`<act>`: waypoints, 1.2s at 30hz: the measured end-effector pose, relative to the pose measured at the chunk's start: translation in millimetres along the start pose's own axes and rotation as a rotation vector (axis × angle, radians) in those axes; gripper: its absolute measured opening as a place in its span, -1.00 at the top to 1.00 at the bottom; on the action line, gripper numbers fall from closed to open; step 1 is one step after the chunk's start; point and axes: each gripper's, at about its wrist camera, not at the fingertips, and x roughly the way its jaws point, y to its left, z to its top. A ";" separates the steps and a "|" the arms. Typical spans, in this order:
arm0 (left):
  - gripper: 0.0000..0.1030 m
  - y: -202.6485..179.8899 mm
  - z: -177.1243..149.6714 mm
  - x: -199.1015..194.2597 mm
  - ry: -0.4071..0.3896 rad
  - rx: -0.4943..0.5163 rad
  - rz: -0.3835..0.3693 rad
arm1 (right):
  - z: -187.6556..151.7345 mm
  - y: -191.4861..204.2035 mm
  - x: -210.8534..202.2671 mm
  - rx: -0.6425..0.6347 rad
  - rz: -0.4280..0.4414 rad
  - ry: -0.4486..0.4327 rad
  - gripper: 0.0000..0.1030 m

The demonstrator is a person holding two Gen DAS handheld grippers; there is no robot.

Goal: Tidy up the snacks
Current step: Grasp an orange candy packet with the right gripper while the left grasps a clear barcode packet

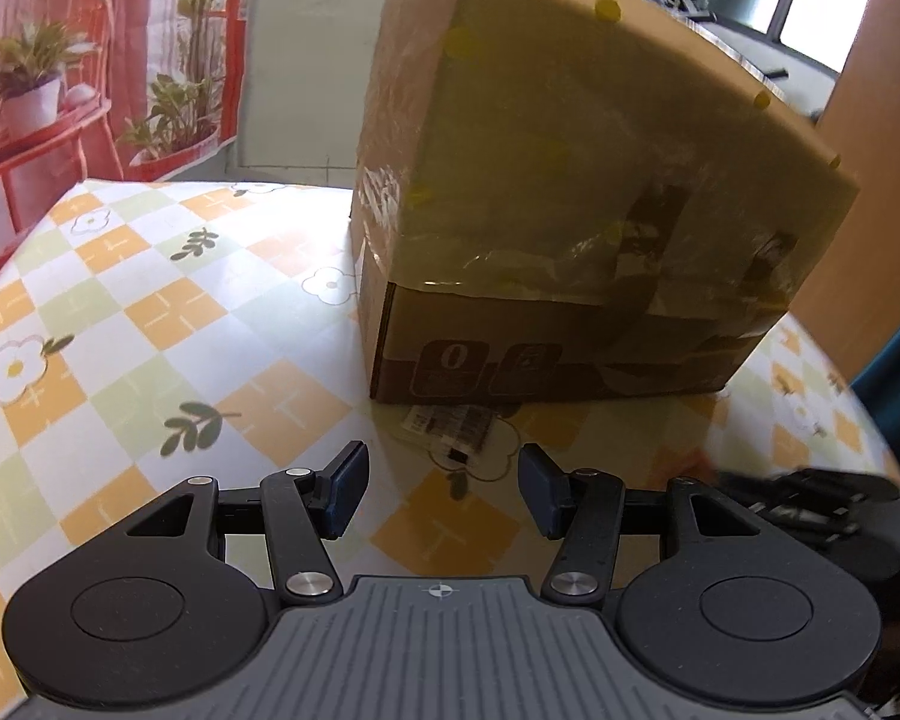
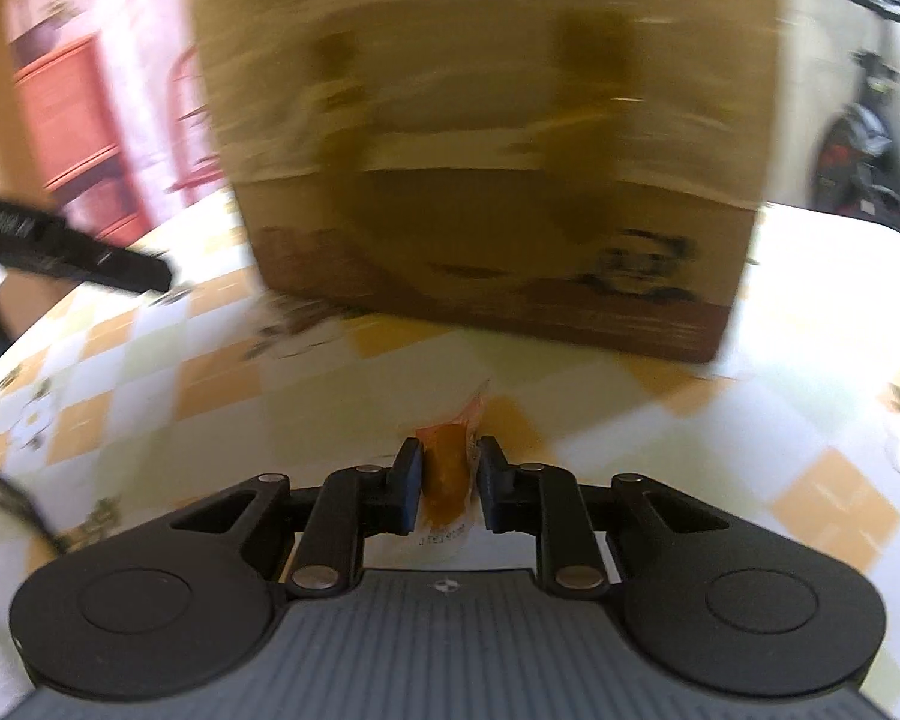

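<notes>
Right gripper (image 2: 449, 480): jaws drawn narrow, pads pinching a small orange snack sachet (image 2: 447, 468) from both sides. Sachet stands on edge between the pads; crimped top end pokes out toward 12 o'clock, a printed code strip shows at its near end. View is motion-blurred, so the wrapper print cannot be read.

Beyond the sachet, at 12 o'clock, a taped cardboard box (image 2: 492, 180) sits on the checked tablecloth (image 2: 150, 384), orange and pale green squares with flower prints. A cartoon print shows low on the box's near face. The sachet is near the box but apart from it. At 9 o'clock a dark part of the other gripper juts in.

Left gripper (image 1: 444, 492): jaws part-open, nothing between the pads, hovering over the cloth. Just past the fingertips, at 12 o'clock, a small flat packet with dark print (image 1: 450, 426) lies on the tablecloth (image 1: 120, 312), touching or nearly touching the base of the box (image 1: 570, 180). At 3 o'clock the right gripper (image 1: 810, 510) shows, blurred.
</notes>
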 end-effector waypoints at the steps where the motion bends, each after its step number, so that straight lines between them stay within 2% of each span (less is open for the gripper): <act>1: -0.12 -0.9 1.7 5.2 0.009 0.018 0.005 | -1.1 -4.6 -1.3 0.015 -0.018 -0.007 0.59; 5: -0.12 -2.7 12.1 32.2 0.064 0.098 0.004 | -8.4 -18.7 -4.3 0.099 -0.006 -0.038 0.59; 10: -0.12 -4.4 16.5 58.0 0.102 0.129 -0.002 | -10.8 -20.0 -4.6 0.096 0.001 -0.054 0.59; 19: -0.13 -17.5 16.3 74.8 0.087 0.170 0.065 | -11.5 -23.2 -5.3 0.106 0.016 -0.061 0.59; 23: -0.23 -27.8 12.5 76.6 0.082 0.222 0.080 | -11.8 -26.6 -5.7 0.123 0.028 -0.065 0.59; 25: -0.25 -28.2 10.2 75.7 0.069 0.215 0.086 | -11.8 -27.3 -5.8 0.126 0.031 -0.065 0.59; 26: -0.19 -28.8 9.7 75.4 0.067 0.214 0.092 | -11.9 -27.4 -5.9 0.128 0.032 -0.066 0.59; 27: 0.01 -31.2 9.6 74.6 0.064 0.209 0.101 | -12.1 -28.1 -6.0 0.130 0.034 -0.066 0.59; 32: 0.04 -45.9 5.7 69.9 0.055 0.223 0.161 | -12.1 -29.7 -6.8 0.135 0.038 -0.066 0.59; 36: 0.06 -46.5 1.6 64.8 0.062 0.191 0.143 | -12.2 -30.3 -7.4 0.138 0.041 -0.066 0.59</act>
